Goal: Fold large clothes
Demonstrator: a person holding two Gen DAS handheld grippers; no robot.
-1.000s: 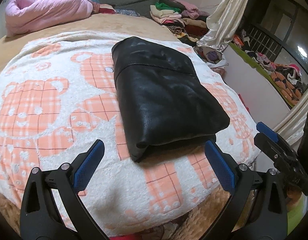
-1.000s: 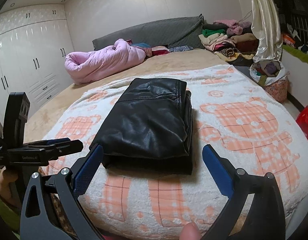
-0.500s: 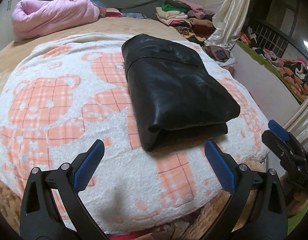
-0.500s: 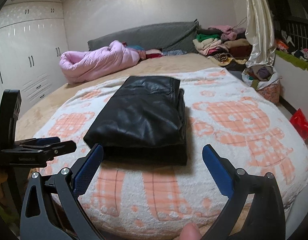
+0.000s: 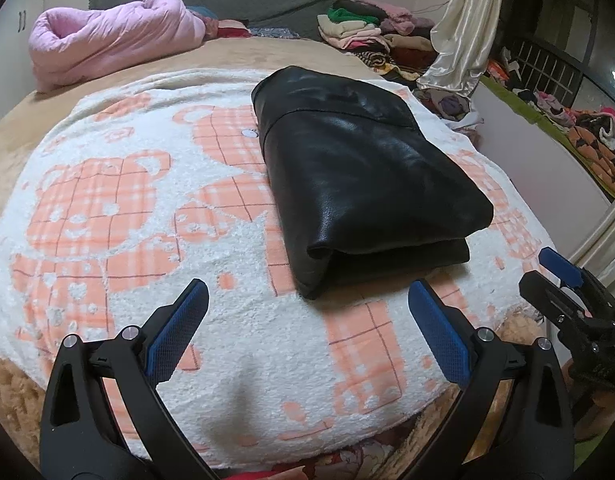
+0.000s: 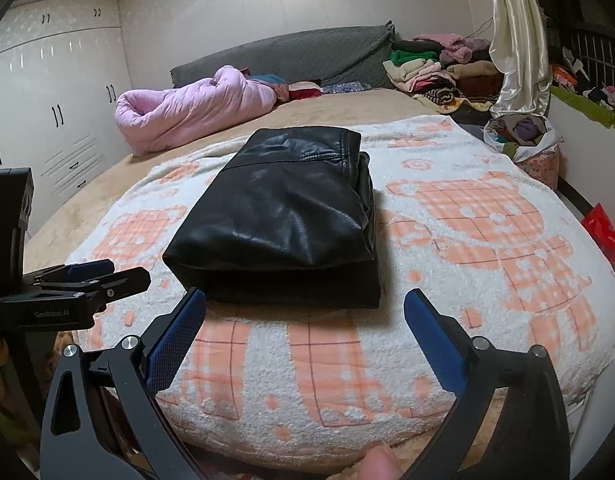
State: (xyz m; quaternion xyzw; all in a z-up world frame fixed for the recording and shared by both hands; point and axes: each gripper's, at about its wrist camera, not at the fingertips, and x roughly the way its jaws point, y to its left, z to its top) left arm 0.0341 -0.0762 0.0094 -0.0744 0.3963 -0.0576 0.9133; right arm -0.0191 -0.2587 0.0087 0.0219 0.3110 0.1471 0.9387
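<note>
A black leather garment (image 5: 359,176) lies folded into a thick rectangular bundle on a white blanket (image 5: 119,216) printed with orange checked bears, spread over the foot of a bed (image 6: 347,108). The bundle's folded edge faces the cameras, with several layers stacked one on another. The left hand-held gripper (image 5: 307,332) hangs over the near edge of the blanket, its blue-padded fingers spread wide apart and holding nothing, just short of the bundle. The right hand-held gripper (image 6: 305,336) is likewise spread wide and empty, its left finger close to the bundle's near corner; whether it touches cannot be told. A fingertip (image 6: 381,462) shows at the bottom of the right view. Farther up the bed lie a rolled pink quilt (image 6: 195,108) and a pile of folded clothes (image 6: 439,68) beside a pale curtain (image 6: 515,40).
</note>
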